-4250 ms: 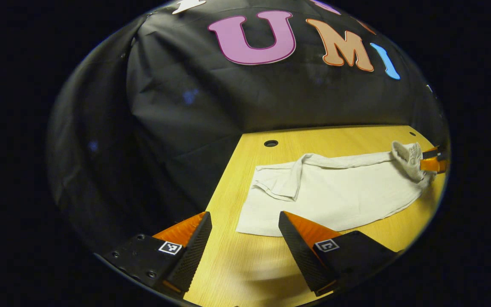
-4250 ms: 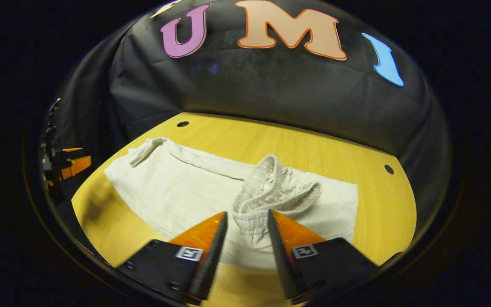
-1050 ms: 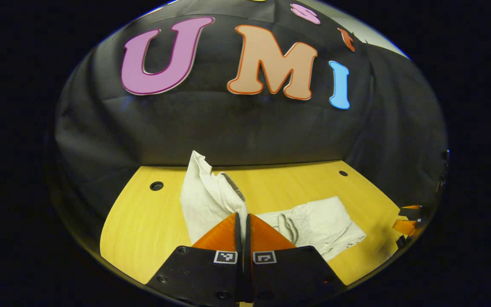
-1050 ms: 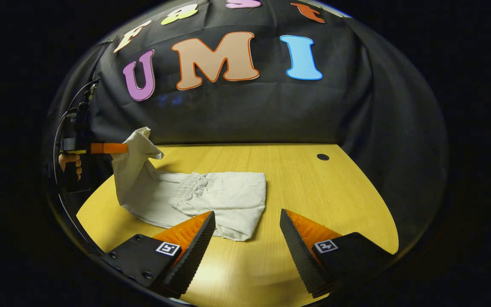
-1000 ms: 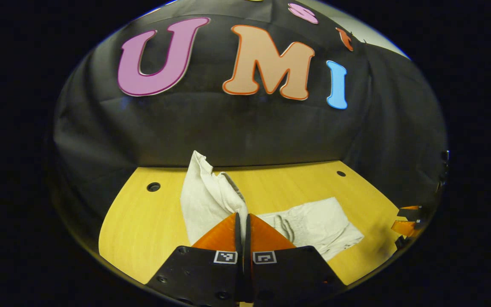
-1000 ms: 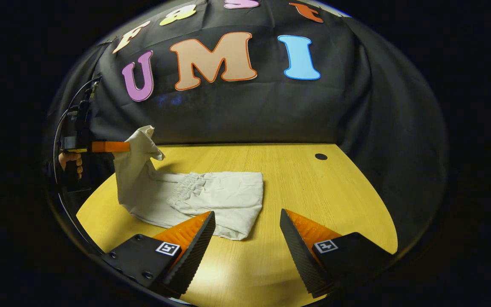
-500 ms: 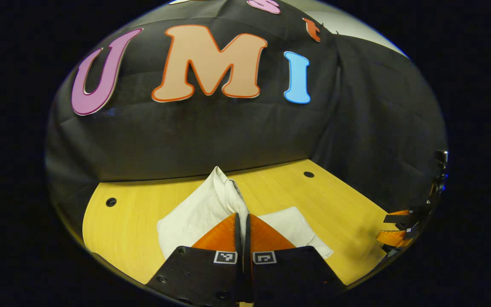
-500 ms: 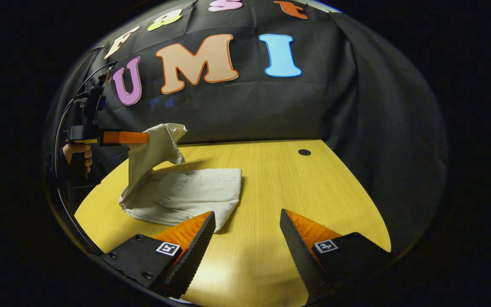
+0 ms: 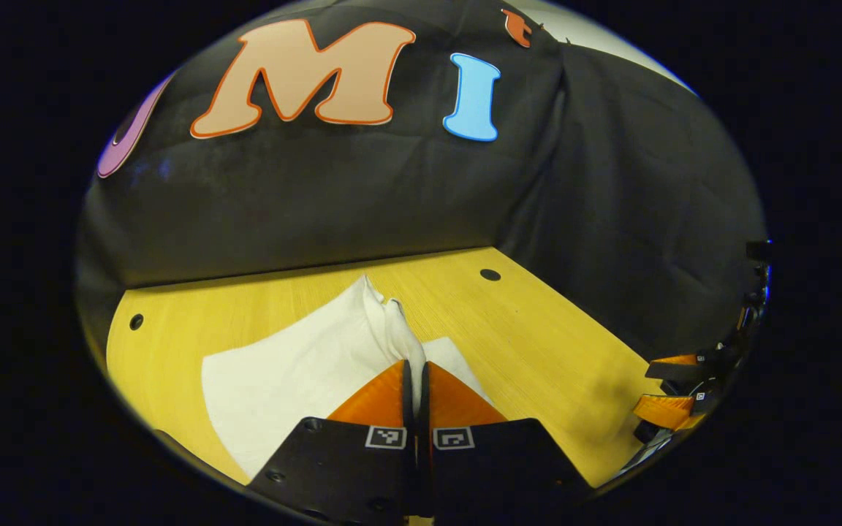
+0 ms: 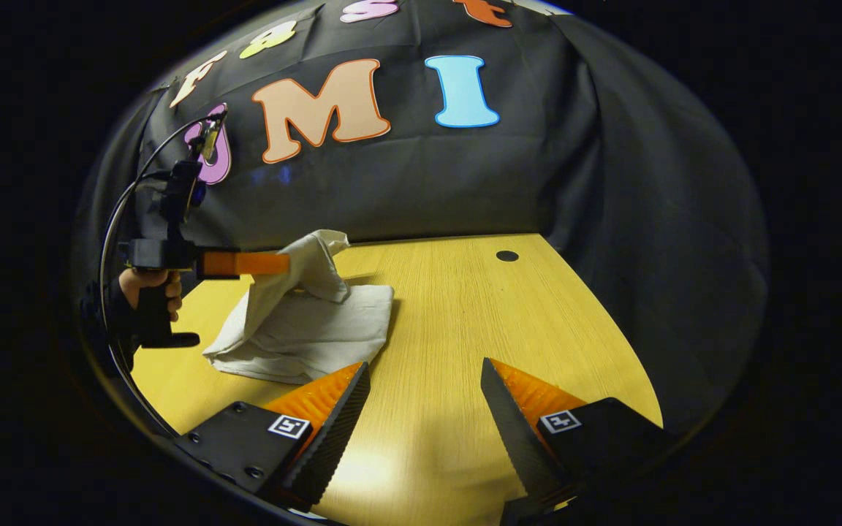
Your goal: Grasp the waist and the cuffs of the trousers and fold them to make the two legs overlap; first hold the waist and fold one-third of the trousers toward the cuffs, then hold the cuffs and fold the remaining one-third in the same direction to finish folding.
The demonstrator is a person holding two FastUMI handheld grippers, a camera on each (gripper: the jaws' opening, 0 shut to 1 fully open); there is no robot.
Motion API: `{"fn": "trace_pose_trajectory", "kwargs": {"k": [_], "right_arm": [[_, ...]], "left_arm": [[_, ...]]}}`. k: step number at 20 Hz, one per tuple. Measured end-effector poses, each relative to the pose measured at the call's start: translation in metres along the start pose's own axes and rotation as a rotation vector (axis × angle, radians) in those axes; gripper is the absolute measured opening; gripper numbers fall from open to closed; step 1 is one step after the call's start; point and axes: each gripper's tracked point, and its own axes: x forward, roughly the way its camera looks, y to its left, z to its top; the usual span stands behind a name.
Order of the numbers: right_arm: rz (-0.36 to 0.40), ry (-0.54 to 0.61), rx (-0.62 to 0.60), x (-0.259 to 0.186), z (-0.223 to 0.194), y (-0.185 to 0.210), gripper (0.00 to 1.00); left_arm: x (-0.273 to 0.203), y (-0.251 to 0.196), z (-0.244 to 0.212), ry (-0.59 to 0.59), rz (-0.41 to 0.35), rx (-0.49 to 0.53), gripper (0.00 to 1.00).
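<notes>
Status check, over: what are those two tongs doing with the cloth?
Left tongs shut on trousers, cuff end lifted over folded part. Right tongs open, empty, above bare table. Nothing in the way.

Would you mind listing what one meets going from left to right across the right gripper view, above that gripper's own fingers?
Person's hand on the handle → left gripper → raised cuff end of the cream-white cloth trousers → small dark round hole in the yellow wooden table.
</notes>
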Motion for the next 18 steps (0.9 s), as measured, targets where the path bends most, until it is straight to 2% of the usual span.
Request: {"fn": "trace_pose_trajectory", "kwargs": {"k": [2, 3, 4, 5, 6, 7, 8, 10, 11, 12, 15, 16, 17, 18], "right_arm": [[0.018, -0.002, -0.001, 0.003, 0.001, 0.002, 0.94], [0.029, -0.002, -0.004, 0.004, 0.003, 0.004, 0.98], [0.045, -0.002, -0.009, 0.006, 0.004, 0.007, 0.97], [0.064, -0.001, -0.013, 0.01, 0.005, 0.013, 0.97], [0.083, -0.002, -0.021, 0.013, 0.007, 0.019, 0.92], [0.098, -0.007, -0.031, 0.015, 0.01, 0.025, 0.92], [0.109, -0.019, -0.042, 0.017, 0.016, 0.032, 0.97], [0.125, -0.064, -0.047, 0.017, 0.036, 0.052, 0.97], [0.142, -0.102, -0.044, 0.014, 0.048, 0.065, 0.97], [0.156, -0.149, -0.05, 0.01, 0.063, 0.078, 0.96], [0.138, -0.265, -0.081, 0.002, 0.107, 0.106, 0.97], [0.129, -0.312, -0.068, -0.003, 0.125, 0.117, 0.92], [0.128, -0.364, -0.048, -0.012, 0.143, 0.132, 0.96], [0.126, -0.408, -0.037, -0.019, 0.158, 0.144, 0.92]], "left_arm": [[0.004, -0.011, -0.014, 0.015, -0.015, 0.027, 0.0], [-0.002, -0.016, -0.021, 0.017, -0.017, 0.05, 0.04], [-0.004, -0.021, -0.027, 0.017, -0.021, 0.072, 0.05], [-0.008, -0.024, -0.032, 0.018, -0.021, 0.093, 0.1], [-0.016, -0.028, -0.035, 0.016, -0.03, 0.104, 0.15], [-0.02, -0.033, -0.034, 0.004, -0.041, 0.103, 0.36], [-0.026, -0.034, -0.029, -0.022, -0.041, 0.099, 0.57], [-0.057, -0.023, -0.011, -0.085, 0.002, 0.105, 0.99], [-0.072, -0.015, 0.0, -0.131, 0.033, 0.111, 0.94], [-0.09, -0.002, 0.016, -0.184, 0.077, 0.112, 0.94], [-0.159, 0.053, 0.052, -0.33, 0.264, 0.104, 0.93], [-0.183, 0.073, 0.064, -0.37, 0.327, 0.115, 0.94], [-0.205, 0.093, 0.078, -0.412, 0.387, 0.138, 0.93], [-0.229, 0.113, 0.089, -0.45, 0.444, 0.162, 0.93]]}}
